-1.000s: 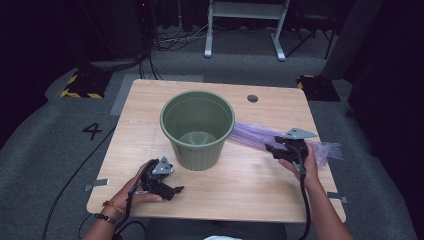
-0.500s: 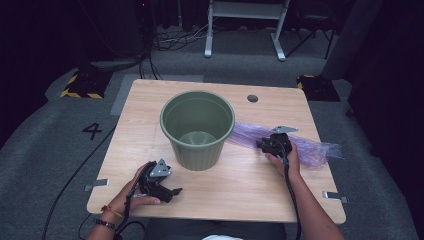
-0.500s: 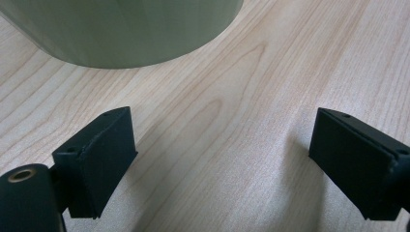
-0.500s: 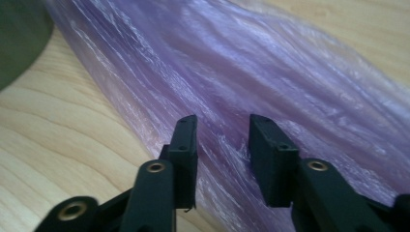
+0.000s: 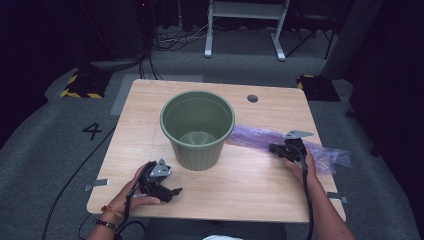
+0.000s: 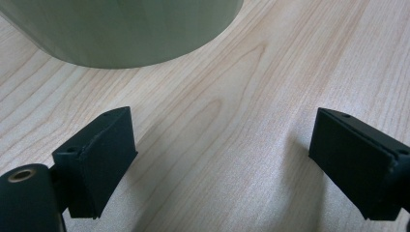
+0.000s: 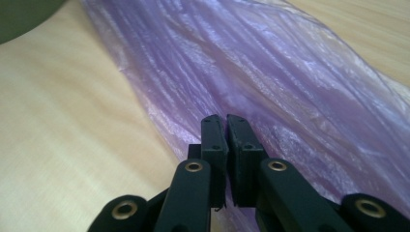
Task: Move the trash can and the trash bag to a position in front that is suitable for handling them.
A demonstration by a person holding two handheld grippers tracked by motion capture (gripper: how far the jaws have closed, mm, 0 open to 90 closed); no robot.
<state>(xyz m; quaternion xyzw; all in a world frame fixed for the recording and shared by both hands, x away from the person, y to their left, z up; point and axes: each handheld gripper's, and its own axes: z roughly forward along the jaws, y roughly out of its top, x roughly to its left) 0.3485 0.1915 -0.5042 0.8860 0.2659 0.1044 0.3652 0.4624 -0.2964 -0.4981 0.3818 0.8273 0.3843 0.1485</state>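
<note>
Far left, near the front edge of the table (image 5: 250, 195): left gripper (image 5: 171, 192) resting low on the wood, jaws wide apart, nothing between them but bare board in the left gripper view, green bin wall just ahead.

Middle: green bin (image 5: 197, 150) standing upright and empty, mouth open to the ceiling. Rigid plastic, probably light, easy to nudge or tip if knocked at the rim.

Just right of the bin: purple plastic bag (image 5: 252, 139) lying flat and stretched out across the wood, one end close beside the bin wall, the other trailing toward the right edge of the table. Thin, crinkled film, see-through, nearly weightless by the look of it; limp, slippery, likely to cling to itself and to slide out of a shallow pinch. Best taken at an edge or a gathered fold, with several layers bunched, not on the flat middle where the pads would skate.

Right: right gripper (image 7: 227, 128) down on the near edge of the bag, jaws just closed and now together, apparently nipping a thin fold of the film at the tips.
</note>
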